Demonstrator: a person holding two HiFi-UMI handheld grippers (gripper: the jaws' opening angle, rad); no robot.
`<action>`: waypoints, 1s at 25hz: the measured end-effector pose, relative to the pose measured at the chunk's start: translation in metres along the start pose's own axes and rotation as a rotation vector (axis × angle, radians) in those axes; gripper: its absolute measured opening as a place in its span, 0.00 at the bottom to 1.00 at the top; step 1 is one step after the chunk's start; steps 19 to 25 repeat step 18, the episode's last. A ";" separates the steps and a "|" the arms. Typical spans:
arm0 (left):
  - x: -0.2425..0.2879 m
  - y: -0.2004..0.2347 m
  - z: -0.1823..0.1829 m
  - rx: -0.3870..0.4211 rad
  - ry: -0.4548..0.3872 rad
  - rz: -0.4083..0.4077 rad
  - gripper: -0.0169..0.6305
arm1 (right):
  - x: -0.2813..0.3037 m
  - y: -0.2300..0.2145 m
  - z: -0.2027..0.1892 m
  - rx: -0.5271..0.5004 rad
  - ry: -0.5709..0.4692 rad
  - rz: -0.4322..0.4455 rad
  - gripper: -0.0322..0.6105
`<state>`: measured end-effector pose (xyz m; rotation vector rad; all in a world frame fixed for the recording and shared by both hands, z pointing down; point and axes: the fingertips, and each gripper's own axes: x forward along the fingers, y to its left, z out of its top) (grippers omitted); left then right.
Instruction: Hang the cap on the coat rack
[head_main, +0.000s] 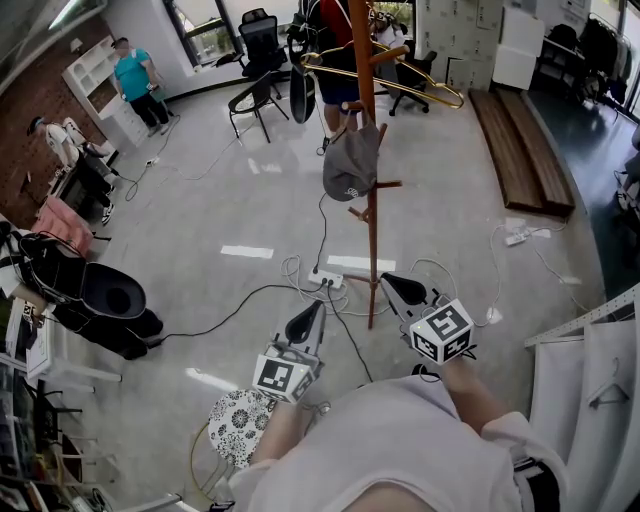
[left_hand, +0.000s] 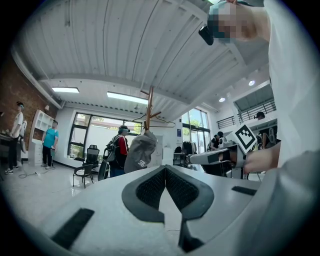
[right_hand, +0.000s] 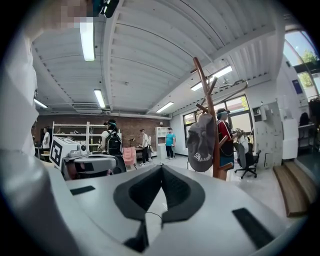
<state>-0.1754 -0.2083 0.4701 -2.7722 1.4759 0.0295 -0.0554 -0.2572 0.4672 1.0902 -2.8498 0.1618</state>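
A grey cap (head_main: 351, 160) hangs from a peg of the tall wooden coat rack (head_main: 369, 190) in the head view. The same cap (left_hand: 139, 151) shows ahead in the left gripper view, and the cap (right_hand: 200, 142) hangs on the rack (right_hand: 211, 125) in the right gripper view. Both grippers are low and near me, well short of the rack. My left gripper (head_main: 314, 312) is shut with nothing in it, and the left gripper (left_hand: 164, 169) has its pads meeting. Right of it, my right gripper (head_main: 392, 283) is also shut and empty, as the right gripper (right_hand: 161, 168) shows.
Cables and a power strip (head_main: 326, 279) lie on the floor at the rack's base. A gold clothes hanger (head_main: 420, 85) hangs near the rack's top. A black pram (head_main: 95, 295) stands at left, a patterned stool (head_main: 238, 424) beside me, office chairs (head_main: 262, 45) and people at the back.
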 end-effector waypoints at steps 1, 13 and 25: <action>0.000 0.000 0.001 -0.001 -0.001 -0.001 0.04 | -0.001 0.001 -0.001 0.001 0.002 -0.001 0.07; 0.001 -0.001 0.002 -0.003 -0.005 -0.007 0.04 | -0.003 -0.001 0.001 -0.005 0.005 -0.024 0.07; 0.000 -0.003 0.004 -0.010 -0.009 -0.007 0.04 | -0.007 -0.001 0.002 0.022 0.001 -0.033 0.07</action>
